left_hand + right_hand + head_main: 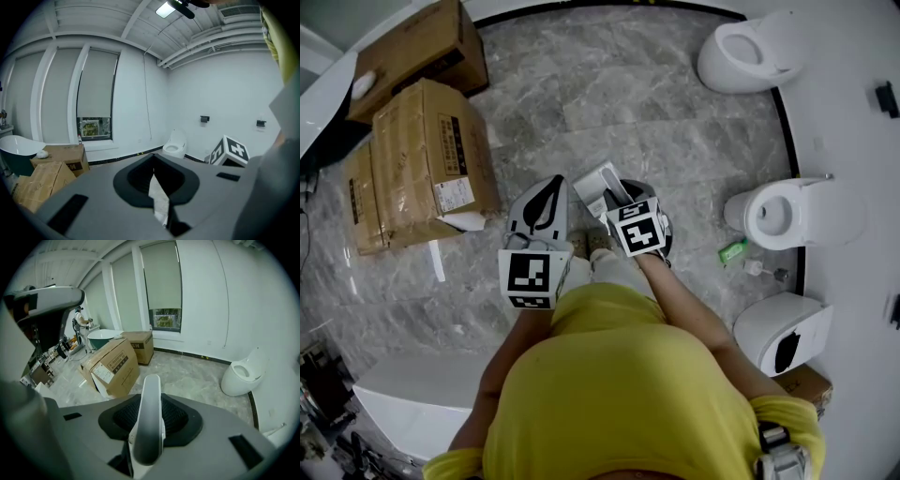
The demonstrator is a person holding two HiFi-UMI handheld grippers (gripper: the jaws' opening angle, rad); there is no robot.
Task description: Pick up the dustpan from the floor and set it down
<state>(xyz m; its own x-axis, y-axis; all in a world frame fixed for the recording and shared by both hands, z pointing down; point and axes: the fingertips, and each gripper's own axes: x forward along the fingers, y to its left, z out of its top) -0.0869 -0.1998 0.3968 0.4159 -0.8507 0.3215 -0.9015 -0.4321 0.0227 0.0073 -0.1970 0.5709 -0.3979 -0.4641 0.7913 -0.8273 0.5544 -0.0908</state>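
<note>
Low in frame, the right gripper (pixel 149 427) has its fingers clamped on the dustpan handle (pixel 151 390) for lifting, while the left gripper (pixel 157 187) hangs idle, fingers closed on nothing.

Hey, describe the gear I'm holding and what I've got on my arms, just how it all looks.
Each is a broad grey wedge-shaped shell with a black recessed pad around its jaws. The left claw and the right claw each carry a white cube printed with black square markers. No cables show on either. You wear a yellow short-sleeved shirt, and nothing covers your forearms.
</note>
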